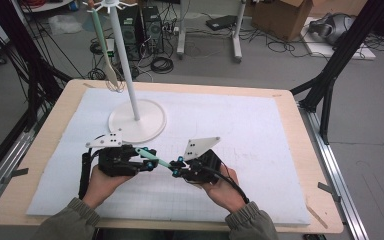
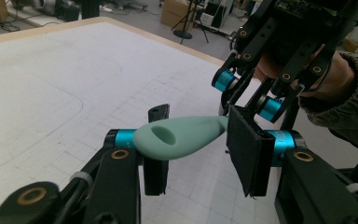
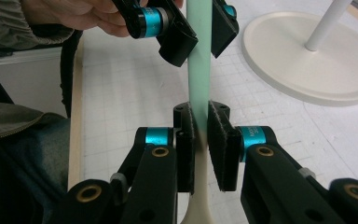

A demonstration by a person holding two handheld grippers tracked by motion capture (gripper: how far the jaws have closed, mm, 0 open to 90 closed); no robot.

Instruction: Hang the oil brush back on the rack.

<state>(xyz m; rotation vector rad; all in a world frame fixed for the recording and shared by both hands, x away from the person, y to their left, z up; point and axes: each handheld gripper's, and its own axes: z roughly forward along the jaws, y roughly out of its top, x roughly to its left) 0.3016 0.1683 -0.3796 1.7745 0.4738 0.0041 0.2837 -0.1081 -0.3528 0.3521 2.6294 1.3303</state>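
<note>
Gripping mint-green plastic utensil handle (image 3: 199,70) in clamped right gripper (image 3: 200,135); straddling hooped end with half-open left gripper (image 2: 193,149); lettering on cyan collar unreadable.

We are counting two grippers, the left gripper (image 1: 150,164) and the right gripper (image 1: 176,168), and two hands, the left hand (image 1: 101,184) and the right hand (image 1: 223,191). We are seeing two mint-handled utensils: one (image 1: 157,160) between the grippers, one (image 1: 103,46) hanging from the single white stand (image 1: 137,120) on one white mat (image 1: 260,130).
</note>
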